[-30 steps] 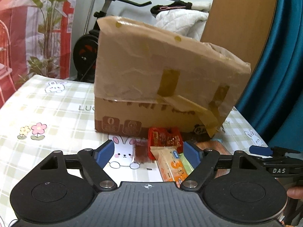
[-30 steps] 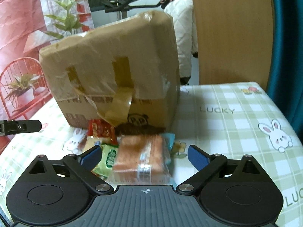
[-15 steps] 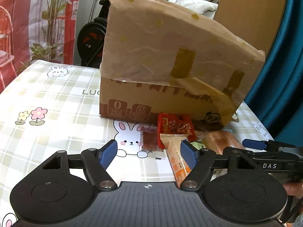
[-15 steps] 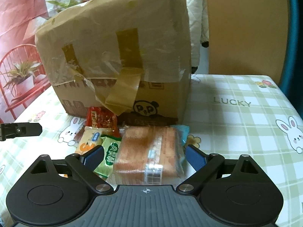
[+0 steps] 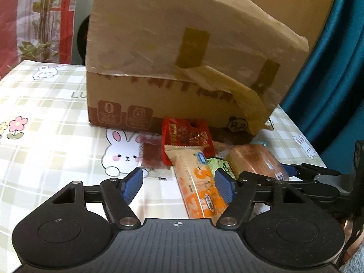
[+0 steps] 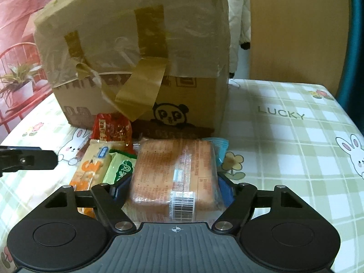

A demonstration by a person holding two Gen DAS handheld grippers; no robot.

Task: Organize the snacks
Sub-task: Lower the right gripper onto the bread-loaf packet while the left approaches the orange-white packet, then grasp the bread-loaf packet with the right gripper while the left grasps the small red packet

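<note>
Both grippers dropped toward the snack pile by the cardboard box (image 6: 136,52) – right gripper (image 6: 175,188) just closed onto the bread pack (image 6: 173,170), left gripper (image 5: 177,186) narrowing round the orange wafer pkt (image 5: 195,182), not yet gripping – pickup's imminent.

Checked bunny tablecloth (image 6: 284,150); teal curtain (image 5: 336,68); potted plant (image 6: 17,84); wooden panel (image 6: 295,29).
</note>
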